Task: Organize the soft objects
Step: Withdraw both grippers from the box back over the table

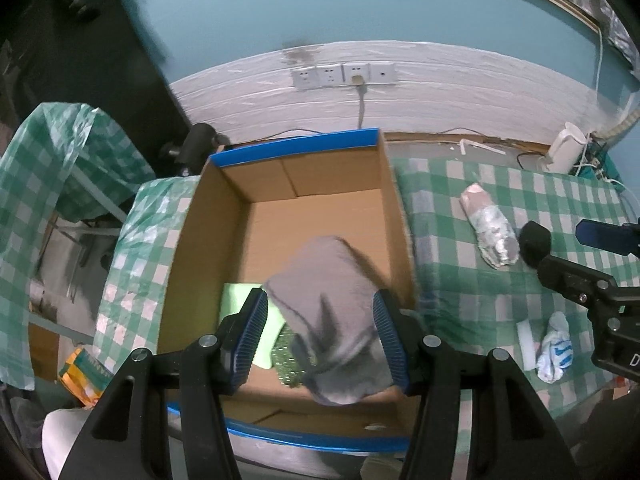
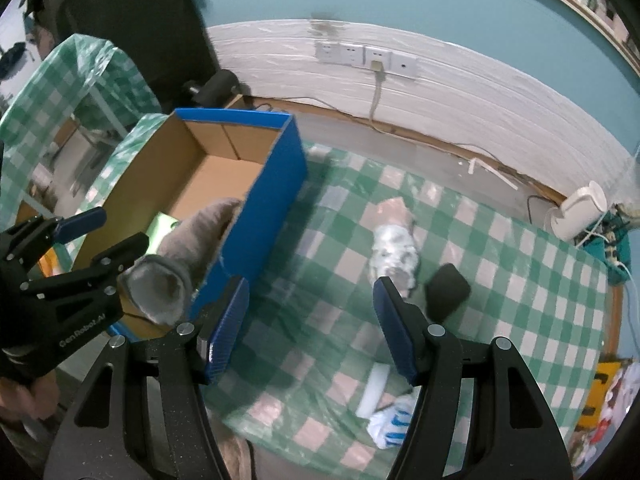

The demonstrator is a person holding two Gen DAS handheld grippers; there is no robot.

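While my left gripper (image 1: 320,336) hangs over the open cardboard box (image 1: 208,240), its ribbed blue pads pinch a rolled grey sock (image 1: 332,320) between them, the sock sagging below the near rim in the lower middle of the left wrist view. At the far left of that view a green-and-white checked plastic cloth (image 1: 136,256) drapes over the table edge, and an orange packet (image 1: 82,376) lies in the lower left corner; its print is too blurred to read. The box walls are plain brown board with blue tape on the rims; most of the floor is bare, with a pale green sheet (image 1: 240,300) and a speckled green item (image 1: 286,356) beside it under the sock. Right of the box the checked cloth runs free, carrying a crumpled silver-and-pink wrapped bundle (image 1: 488,228), a black foam block (image 1: 534,242), a white bar (image 1: 526,344) and a white-and-blue sock (image 1: 554,348).

My right gripper (image 2: 312,324) hovers with its jaws standing wide and nothing between them, just right of the box's blue outer wall (image 2: 272,200), over bare cloth. In the right wrist view the left gripper's black body at the lower left reads "Gen Robot.AI". Along the top, a white panelled wall carries a row of sockets (image 2: 366,56), and a white device (image 2: 576,212) sits at the right table edge.
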